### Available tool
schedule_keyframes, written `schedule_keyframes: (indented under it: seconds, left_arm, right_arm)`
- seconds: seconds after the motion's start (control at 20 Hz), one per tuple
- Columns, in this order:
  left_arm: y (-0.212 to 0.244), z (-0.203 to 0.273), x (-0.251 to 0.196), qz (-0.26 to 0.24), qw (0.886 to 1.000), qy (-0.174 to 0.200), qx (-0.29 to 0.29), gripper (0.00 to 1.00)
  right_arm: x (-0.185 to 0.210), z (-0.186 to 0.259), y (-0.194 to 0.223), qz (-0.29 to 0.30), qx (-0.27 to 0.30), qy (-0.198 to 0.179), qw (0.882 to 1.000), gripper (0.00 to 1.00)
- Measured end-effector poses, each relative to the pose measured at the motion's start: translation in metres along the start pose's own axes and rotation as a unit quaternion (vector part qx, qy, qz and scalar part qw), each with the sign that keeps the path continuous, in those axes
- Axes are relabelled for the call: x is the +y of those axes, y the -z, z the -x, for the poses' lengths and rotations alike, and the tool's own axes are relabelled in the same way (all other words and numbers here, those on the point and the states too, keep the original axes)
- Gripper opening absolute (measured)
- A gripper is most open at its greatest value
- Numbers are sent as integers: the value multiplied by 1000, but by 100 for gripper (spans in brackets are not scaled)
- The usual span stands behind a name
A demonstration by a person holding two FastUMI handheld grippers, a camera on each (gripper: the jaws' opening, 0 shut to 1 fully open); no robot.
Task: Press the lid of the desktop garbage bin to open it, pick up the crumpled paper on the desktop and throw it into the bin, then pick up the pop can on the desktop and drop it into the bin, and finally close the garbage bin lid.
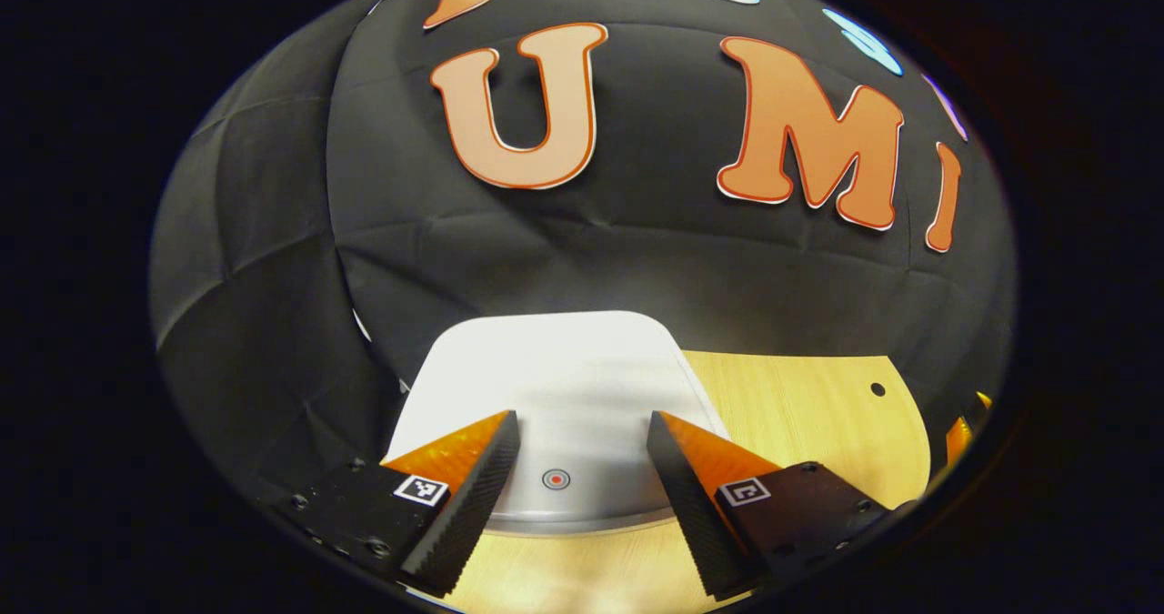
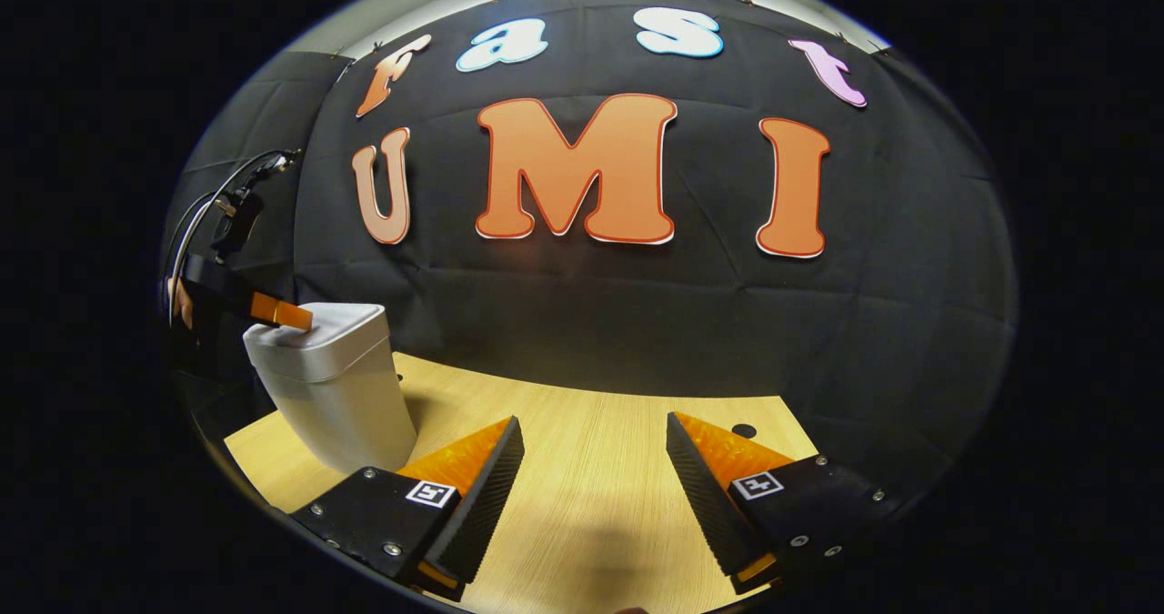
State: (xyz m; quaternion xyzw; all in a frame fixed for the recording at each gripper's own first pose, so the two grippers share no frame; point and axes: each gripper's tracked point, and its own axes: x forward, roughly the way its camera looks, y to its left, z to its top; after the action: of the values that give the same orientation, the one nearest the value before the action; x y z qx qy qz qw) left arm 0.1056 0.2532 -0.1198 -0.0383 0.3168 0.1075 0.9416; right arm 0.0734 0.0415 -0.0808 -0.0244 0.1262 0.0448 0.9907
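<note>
The white garbage bin [image 2: 332, 391] stands at the left of the wooden desktop [image 2: 591, 468], its lid [image 1: 555, 387] down. In the left gripper view my left gripper [image 1: 582, 441] hovers just above the lid, open, its fingers either side of a small round button mark [image 1: 556, 479]. In the right gripper view that same left gripper [image 2: 273, 312] reaches over the bin's top from the left. My right gripper [image 2: 596, 455] is open over the bare desktop, well to the right of the bin, with nothing between its fingers.
A small dark hole [image 2: 744, 430] sits in the desktop near its back right edge. A person's hand and cables [image 2: 218, 214] are behind the bin at the far left. The black cloth wall closes off the back.
</note>
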Motion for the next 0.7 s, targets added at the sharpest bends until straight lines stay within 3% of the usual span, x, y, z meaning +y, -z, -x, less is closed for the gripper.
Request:
schedule_keyframes:
  seconds: [0.3, 0.55, 0.7]
  left_arm:
    - [-8, 8, -4, 5, 999, 12, -35, 92]
    - [-32, 49, -37, -21, 993, 28, -115, 94]
    - [-48, 81, -59, -37, 982, 53, -179, 94]
  right_arm:
    - [0, 0, -1, -2, -3, -3, 1000, 94]
    - [-6, 5, -7, -9, -7, 3, 1000, 94]
    - [-13, 11, -17, -10, -19, 12, 1000, 94]
